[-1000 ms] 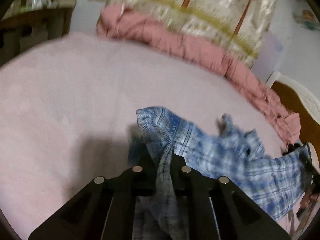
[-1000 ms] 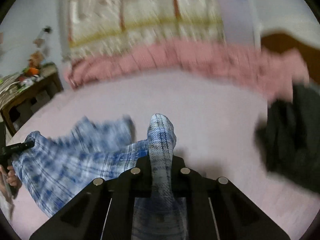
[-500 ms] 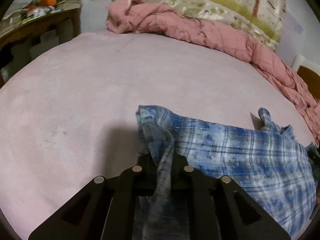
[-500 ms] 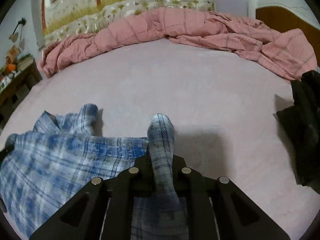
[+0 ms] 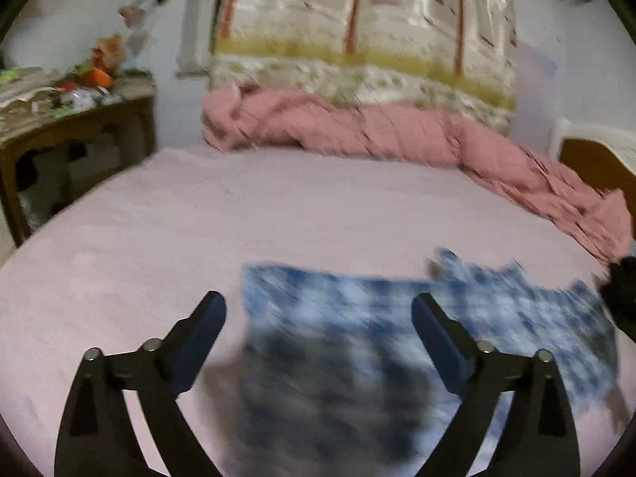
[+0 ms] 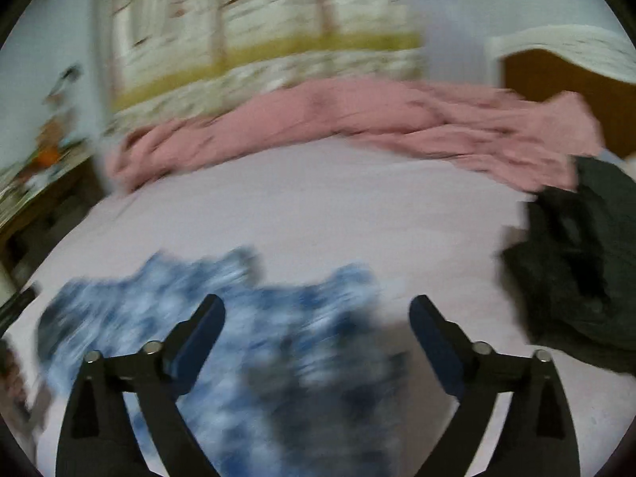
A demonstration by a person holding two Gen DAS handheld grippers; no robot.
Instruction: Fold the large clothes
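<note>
Shirt [image 5: 342,342] cloth, blue and white checked, is spread on the bed [image 5: 222,238], near its front edge, and is blurred in both views. It is seen below and between the fingers of the left claw [image 5: 318,314], and likewise under the right claw [image 6: 316,314]. Both claws are opening, with the jaws stood wide and no cloth pressed by the pads; the shirt lies released beneath them rather than gripped.

A laying-down step is judged to be in hand: the garment has been let go flat on the sheet, and no tidy fold can yet be made out through the blur. How far the folding has got cannot be told for certain; it is taken to be at an early or middle stage.

For the next move, a fresh hold on an edge or a sleeve would be called for, one claw at each side, so that a part can be carried over the body of the shirt. Since the cloth is thin and limp, a low approach would be needed for the fingers to catch it without bunching.

A pale pink sheet covers the bed. A rumpled pink blanket [image 5: 357,131] is heaped along the far side, below a curtain [image 5: 357,39] printed with trees. A dark garment [image 6: 576,262] lies at the right, apart from the shirt. A cluttered wooden side table [image 5: 75,127] stands at the left, and a wooden headboard [image 6: 556,91] is seen at the right.
</note>
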